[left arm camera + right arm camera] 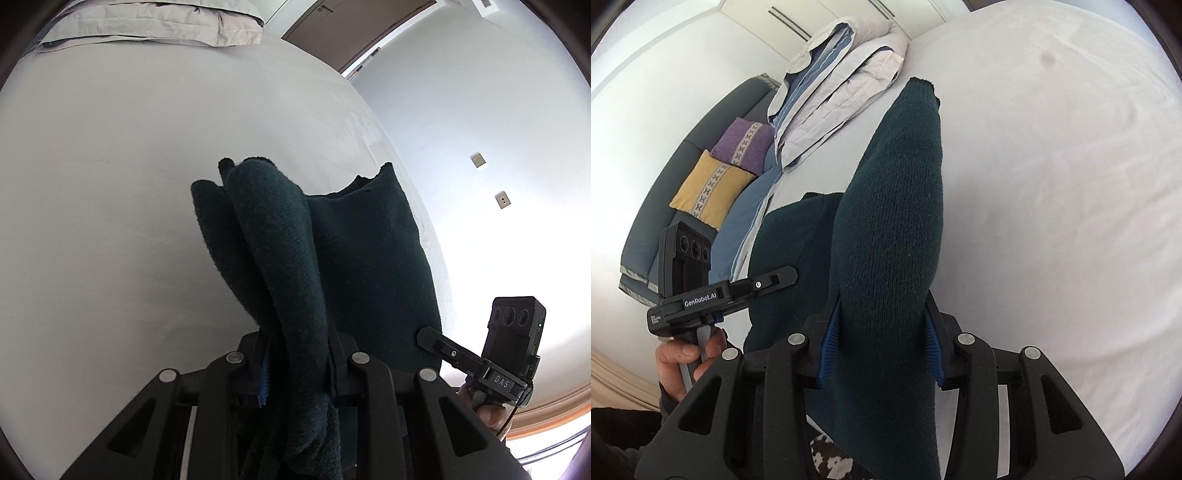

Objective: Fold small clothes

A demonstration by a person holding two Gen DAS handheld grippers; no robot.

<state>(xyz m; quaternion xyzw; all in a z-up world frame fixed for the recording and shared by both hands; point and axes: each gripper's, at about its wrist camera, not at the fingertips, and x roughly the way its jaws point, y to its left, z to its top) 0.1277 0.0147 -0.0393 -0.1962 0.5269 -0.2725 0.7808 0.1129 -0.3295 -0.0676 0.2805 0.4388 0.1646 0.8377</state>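
**Dark green knit held up over the white bed by both grippers**

The left gripper is clamped on a bunched fold of the dark green knit garment; the right gripper pinches another thick fold between its blue pads. The garment's ragged top edge points toward 12 o'clock. The white bed sheet lies bare from 1 to 5 o'clock. Folded bedding and two cushions sit toward 10 o'clock.
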